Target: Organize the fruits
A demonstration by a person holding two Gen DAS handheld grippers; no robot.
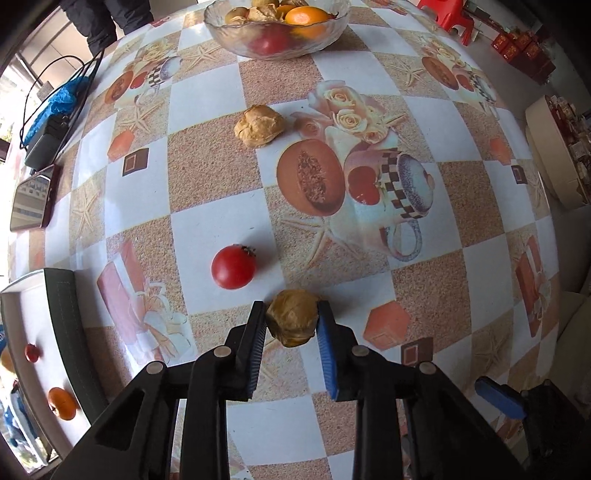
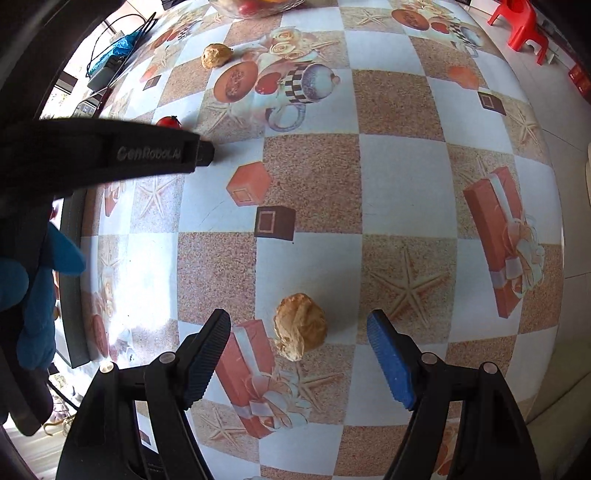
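My left gripper is shut on a wrinkled brown fruit, low over the patterned table. A red tomato-like fruit lies just left of it, and another brown fruit lies farther off. A glass bowl of mixed fruits stands at the far edge. A white tray at the left holds a small red fruit and an orange. My right gripper is open around a brown wrinkled fruit resting on the table, pads apart from it.
A phone and a black device with cables lie at the table's left edge. A red plastic stool stands beyond the far right. The left gripper's body crosses the right wrist view at left. The table edge curves at right.
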